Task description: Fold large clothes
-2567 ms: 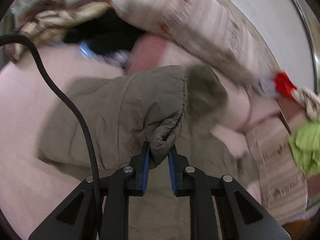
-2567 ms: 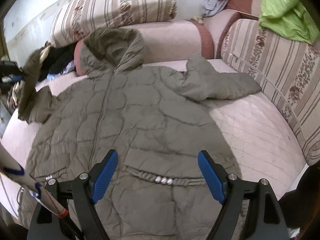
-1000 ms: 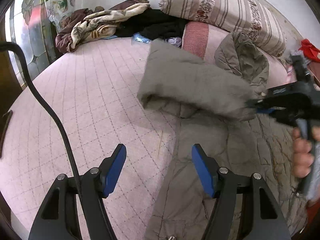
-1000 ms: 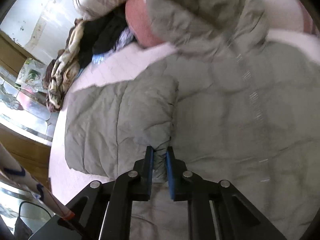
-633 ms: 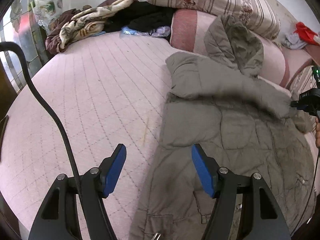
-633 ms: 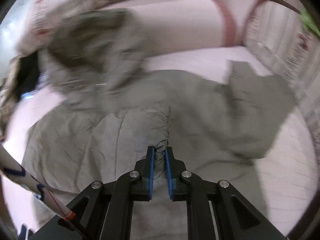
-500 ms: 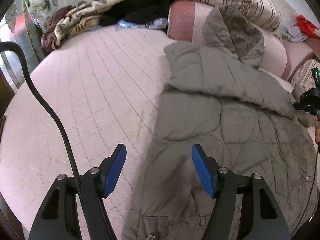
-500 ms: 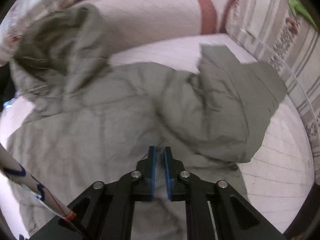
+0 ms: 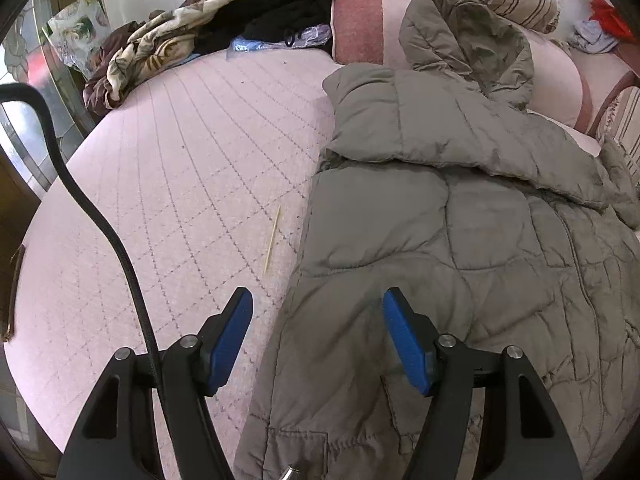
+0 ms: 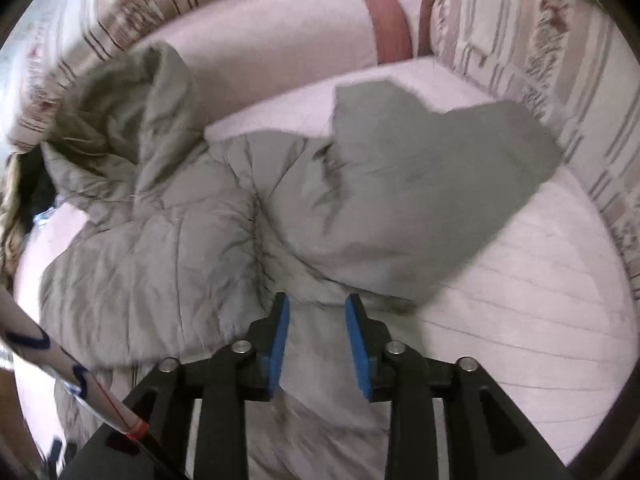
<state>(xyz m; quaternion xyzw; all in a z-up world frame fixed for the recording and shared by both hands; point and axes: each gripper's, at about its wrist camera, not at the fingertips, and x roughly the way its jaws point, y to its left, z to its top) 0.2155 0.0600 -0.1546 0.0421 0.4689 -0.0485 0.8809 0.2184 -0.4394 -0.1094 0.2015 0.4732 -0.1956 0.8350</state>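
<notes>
Olive quilted jacket [image 9: 460, 240], 1 sleeve [image 9: 440, 136] folded across chest.

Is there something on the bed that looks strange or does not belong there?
Yes. A thin wooden stick, like a skewer, lies loose on the pink mattress just left of the grey padded coat. It has no part in folding and could snag the fabric. The left gripper hangs open nearby.

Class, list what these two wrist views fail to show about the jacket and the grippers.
- Jacket hem: cut off at the bottom edge, left wrist view.
- Other sleeve: motion-blurred in the right wrist view, cuff indistinct.
- Jacket front under folded sleeve: covered.
- Each gripper, left and right, is absent from the other's view.
</notes>
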